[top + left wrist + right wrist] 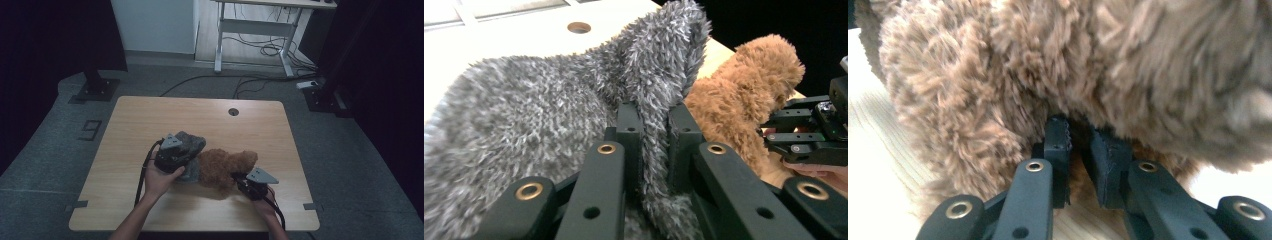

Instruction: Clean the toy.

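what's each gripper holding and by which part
The left gripper is shut on a fold of the grey fuzzy cloth. The right gripper is shut on the fur at the underside of the brown plush toy.

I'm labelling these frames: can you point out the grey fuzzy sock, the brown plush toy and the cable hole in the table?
Grey fuzzy sock (pixel 524 115), left gripper view, on its broad fuzzy body.
Brown plush toy (pixel 222 167), high view, mid-body.
Cable hole (pixel 233 111), high view, at its centre.
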A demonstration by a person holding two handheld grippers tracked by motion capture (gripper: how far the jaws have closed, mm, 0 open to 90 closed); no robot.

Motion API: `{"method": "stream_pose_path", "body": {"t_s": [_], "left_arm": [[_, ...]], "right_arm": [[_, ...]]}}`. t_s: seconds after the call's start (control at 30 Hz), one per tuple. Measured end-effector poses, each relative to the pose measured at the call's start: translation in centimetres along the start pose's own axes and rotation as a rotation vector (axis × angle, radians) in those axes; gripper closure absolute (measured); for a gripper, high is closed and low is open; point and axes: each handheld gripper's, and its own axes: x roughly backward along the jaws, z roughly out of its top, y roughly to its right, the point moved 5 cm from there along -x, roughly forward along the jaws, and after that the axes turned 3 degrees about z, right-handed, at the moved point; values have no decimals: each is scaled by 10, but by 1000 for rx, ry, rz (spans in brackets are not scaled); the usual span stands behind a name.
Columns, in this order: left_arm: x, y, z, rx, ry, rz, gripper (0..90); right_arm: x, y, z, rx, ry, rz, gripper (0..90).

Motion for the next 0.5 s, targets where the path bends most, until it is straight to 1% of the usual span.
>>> {"method": "stream_pose_path", "body": {"t_s": [0.07, 0.13, 0.2, 0.3, 0.37, 0.5], "left_arm": [[5, -6, -1, 8, 6, 7, 789], [11, -15, -4, 27, 17, 20, 787], [16, -23, -8, 46, 25, 30, 786], [20, -35, -16, 74, 19, 39, 785], [20, -39, -21, 85, 8, 39, 785], [16, -43, -28, 90, -7, 36, 783]], "right_arm": [[-1, 2, -2, -2, -11, -4, 785], [-1, 3, -4, -5, -18, -8, 785], [-1, 5, -5, 3, -34, -20, 784], [-2, 4, -6, 9, -48, -20, 780], [-3, 4, -6, 14, -54, -24, 780], [-3, 5, -5, 6, -49, -21, 761]]}}
